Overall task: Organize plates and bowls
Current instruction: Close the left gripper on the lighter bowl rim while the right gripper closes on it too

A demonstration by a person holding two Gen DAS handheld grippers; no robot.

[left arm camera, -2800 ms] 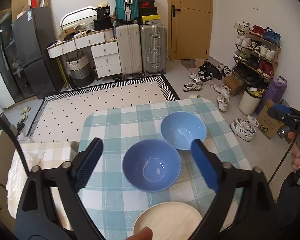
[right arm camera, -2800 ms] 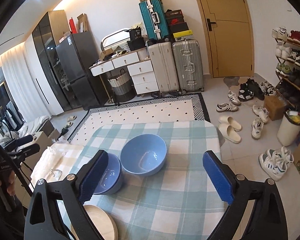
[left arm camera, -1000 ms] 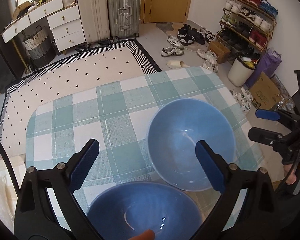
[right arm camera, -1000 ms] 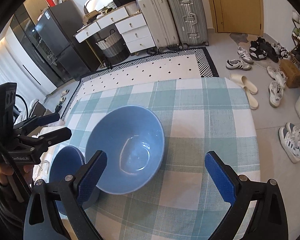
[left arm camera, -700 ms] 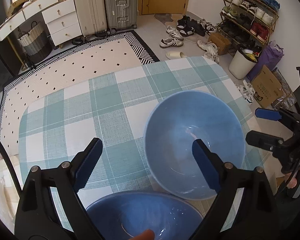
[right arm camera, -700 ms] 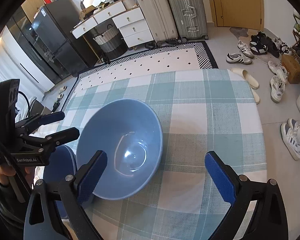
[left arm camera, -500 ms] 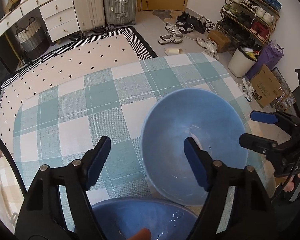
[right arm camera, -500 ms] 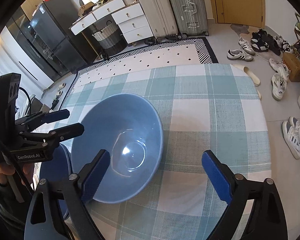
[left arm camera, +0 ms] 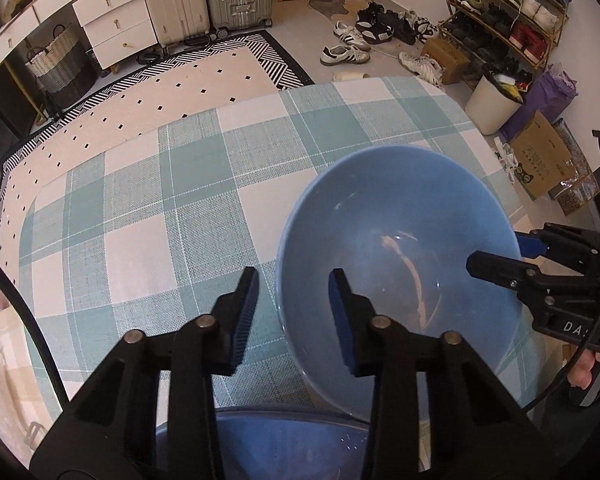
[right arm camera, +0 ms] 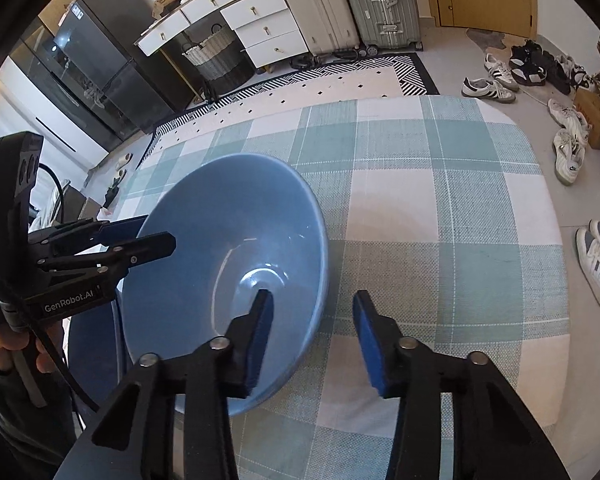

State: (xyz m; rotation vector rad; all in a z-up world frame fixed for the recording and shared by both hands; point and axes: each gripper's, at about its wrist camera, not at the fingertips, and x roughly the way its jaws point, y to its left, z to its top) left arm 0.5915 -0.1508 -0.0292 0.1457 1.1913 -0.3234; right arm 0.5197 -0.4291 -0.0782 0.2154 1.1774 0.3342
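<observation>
1. On the teal-and-white checked tablecloth [left arm camera: 148,216] sits a wide light-blue ceramic bowl [left arm camera: 396,264], toward the right half of the table in the left wrist view; both tools converge on it from opposite sides.

2. At the bowl's left edge, the left gripper [left arm camera: 294,300] straddles the rim: one blue-padded finger is outside over the cloth, the other inside the bowl. Its jaws are partly drawn in with a clear gap on both sides of the wall, not yet pinching it.

3. At the bowl's right edge, the right gripper [right arm camera: 312,322] does the same, with its left finger inside the bowl and its right finger outside above the cloth. It too is part-way spread and grips nothing.

4. Straddling opposite rims looks like preparation for a two-sided lift, which would keep a broad, smooth bowl level instead of tipping from a single pinch.

5. Just beside it, at the near edge of the left wrist view, lies a darker blue ceramic bowl [left arm camera: 284,444]. My judgement is that the light bowl is meant to be nested with it.

6. Slip is the main risk: the glazed wall is sloped, so each pinch should seat well down over the rim.
</observation>
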